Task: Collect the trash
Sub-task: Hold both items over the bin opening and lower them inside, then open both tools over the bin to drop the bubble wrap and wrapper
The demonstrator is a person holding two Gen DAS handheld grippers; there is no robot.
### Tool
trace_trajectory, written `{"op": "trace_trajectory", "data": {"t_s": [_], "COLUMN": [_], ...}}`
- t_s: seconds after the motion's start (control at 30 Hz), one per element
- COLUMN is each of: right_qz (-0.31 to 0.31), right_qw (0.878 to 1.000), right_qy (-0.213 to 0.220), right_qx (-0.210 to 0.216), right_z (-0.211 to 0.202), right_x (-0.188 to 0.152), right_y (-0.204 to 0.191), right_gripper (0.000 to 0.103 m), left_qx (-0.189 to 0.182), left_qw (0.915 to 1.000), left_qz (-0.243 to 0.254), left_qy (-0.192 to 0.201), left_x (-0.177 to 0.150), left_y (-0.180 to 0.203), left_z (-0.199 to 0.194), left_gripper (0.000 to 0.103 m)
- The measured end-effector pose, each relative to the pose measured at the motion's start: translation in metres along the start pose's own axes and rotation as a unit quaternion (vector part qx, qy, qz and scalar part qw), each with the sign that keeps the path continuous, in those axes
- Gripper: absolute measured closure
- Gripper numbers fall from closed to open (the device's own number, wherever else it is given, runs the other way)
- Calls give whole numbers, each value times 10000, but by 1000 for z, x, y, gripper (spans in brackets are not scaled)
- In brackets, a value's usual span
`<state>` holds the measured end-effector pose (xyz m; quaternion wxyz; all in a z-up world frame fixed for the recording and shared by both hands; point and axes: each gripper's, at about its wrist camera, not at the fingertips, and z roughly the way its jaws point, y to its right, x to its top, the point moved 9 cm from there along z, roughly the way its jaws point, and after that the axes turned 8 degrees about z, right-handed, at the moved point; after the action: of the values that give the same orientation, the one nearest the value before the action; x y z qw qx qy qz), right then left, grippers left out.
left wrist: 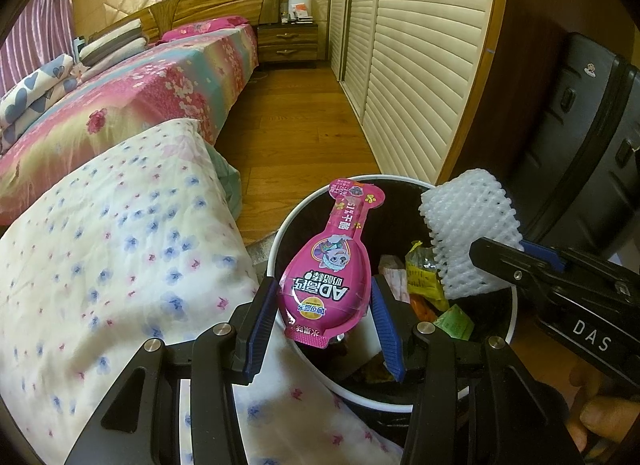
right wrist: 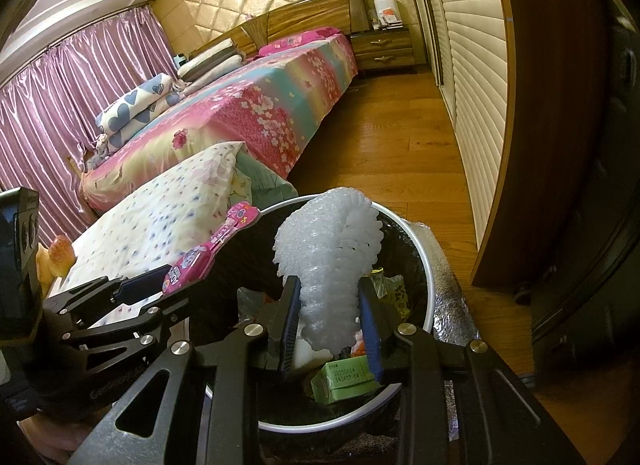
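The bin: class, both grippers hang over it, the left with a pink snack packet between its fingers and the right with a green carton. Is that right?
Not quite. The right gripper holds a white foam net, as the right wrist view shows; the green carton lies inside the bin. The rest stands.

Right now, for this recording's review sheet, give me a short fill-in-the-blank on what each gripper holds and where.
1. The left gripper holds a ____ snack packet.
2. The right gripper holds a white foam ____.
3. Both items hang over the round ____.
Missing: pink; net; bin
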<state>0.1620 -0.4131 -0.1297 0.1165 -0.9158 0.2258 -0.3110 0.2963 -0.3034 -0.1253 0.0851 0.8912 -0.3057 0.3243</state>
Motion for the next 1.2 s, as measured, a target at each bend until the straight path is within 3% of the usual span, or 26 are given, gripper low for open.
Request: {"op": "trace_trajectory", "data": {"t_s": [0.13,0.33,0.43,0.5,0.63,0.87,1.03,1.2], "right_qz": [41,166,239,280,320,219,24,-283], "right_qw": [10000,9999,9997,9995,9989,9971,9964,9934], "right_qy": [-29,12,94,153,330,597,646,932], "right_qx": [-1,-1,7,19,126,415,552,606], "right_z": [1,-2,-9,-16,-32,-59,-65,-81], "right_x": [-2,2,2,2,-2,-27,-48,-54], "right_y": [1,4,6,4,-6,-41,-64,-88], "right_gripper": [71,47,43,42,27,12,11,11], "left_qx": [-93,-32,8,48,47,189,577,923], "left_qw": [9999,10000,9997,9994,9969,9910,9856,9750], "left_qz": [-20,-85,-199,-316,-698,-1130,-1302,-1534], "left_qy": [-44,12,114,165,348,689,916,1320], "left_x": [0,-1,-6,-12,-32,-80,-117,-139], "left_y": [2,-3,-11,-18,-32,-47,-61,-76], "left_z": [1,-8,-21,-32,-60,-111,-152,-200], "left_gripper": [56,47,47,44,38,31,28,28]}}
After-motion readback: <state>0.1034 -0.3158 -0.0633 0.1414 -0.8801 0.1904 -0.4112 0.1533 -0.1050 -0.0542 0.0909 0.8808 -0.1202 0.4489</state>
